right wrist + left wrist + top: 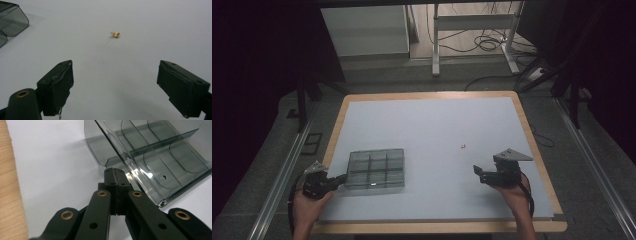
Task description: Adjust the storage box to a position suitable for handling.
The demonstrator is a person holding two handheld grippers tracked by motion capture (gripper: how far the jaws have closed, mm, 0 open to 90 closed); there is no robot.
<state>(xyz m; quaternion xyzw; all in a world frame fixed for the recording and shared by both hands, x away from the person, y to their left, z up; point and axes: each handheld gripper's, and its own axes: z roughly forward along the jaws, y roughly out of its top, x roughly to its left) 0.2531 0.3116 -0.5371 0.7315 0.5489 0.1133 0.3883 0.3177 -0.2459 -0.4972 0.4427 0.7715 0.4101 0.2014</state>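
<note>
A clear smoky plastic box [376, 168] with several compartments lies on the grey mat at the front left. My left gripper [343, 177] is at its left edge. In the left gripper view this gripper [114, 171] has its jaws pressed together, tips against the near rim of the box [155, 152]; I see nothing between the pads. A tiny gold wing nut [463, 146] lies alone on the mat. My right gripper [477, 172] rests at the front right, open, and points toward the nut [115, 34], which lies well ahead of the open gripper [115, 67]. The box's corner [12, 20] shows far left.
The grey mat [432, 125] covers a table with a wooden rim [532, 145]. Beyond the table are the dark floor, white table legs [435, 45] and loose cables [487, 42].
</note>
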